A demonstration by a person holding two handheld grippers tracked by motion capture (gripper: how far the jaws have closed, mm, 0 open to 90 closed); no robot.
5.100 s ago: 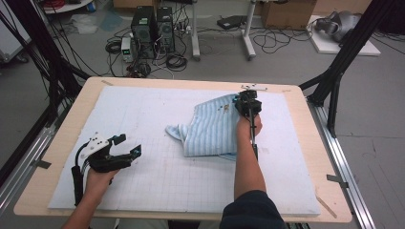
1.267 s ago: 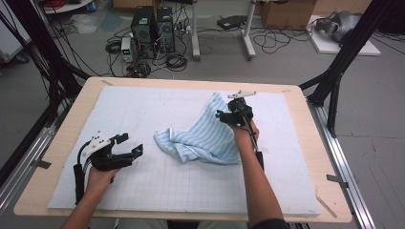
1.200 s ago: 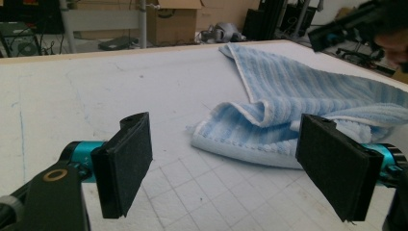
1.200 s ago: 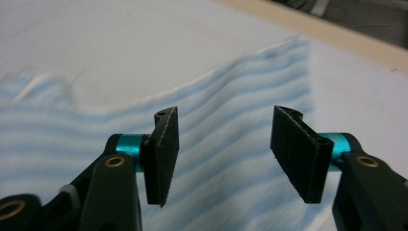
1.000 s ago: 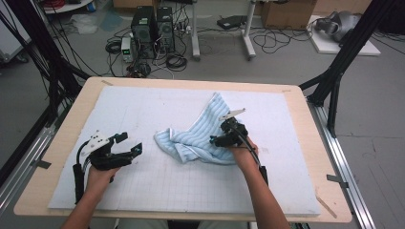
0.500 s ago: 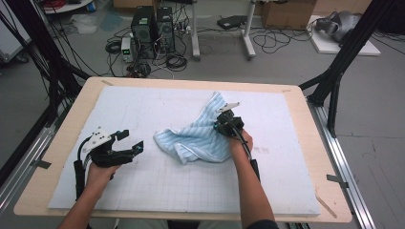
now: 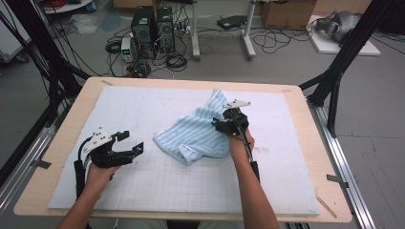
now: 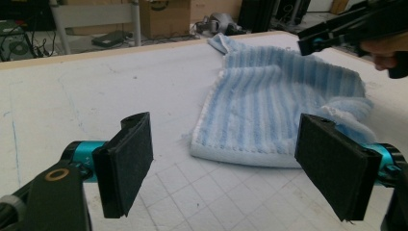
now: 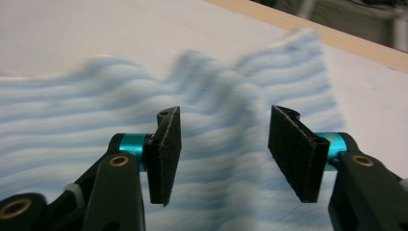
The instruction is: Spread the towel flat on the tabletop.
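Note:
A light blue striped towel lies bunched and partly folded in the middle of the white gridded mat. My right gripper hovers over the towel's right side. Its jaws have just been opening, and the right gripper view shows them apart, with blurred towel below and nothing pinched between them. My left gripper rests on the mat to the towel's left, wide open and empty. In the left gripper view the towel's near hem lies just beyond the pads, and the right gripper reaches in at upper right.
The mat covers a wooden table whose edges lie close on every side. Black frame posts stand at the far corners. Computers and cables sit on the floor beyond the far edge.
The right gripper carried the towel's far part toward the near left, bunching it, then let go of the cloth and lifted a little. The left gripper stayed put.

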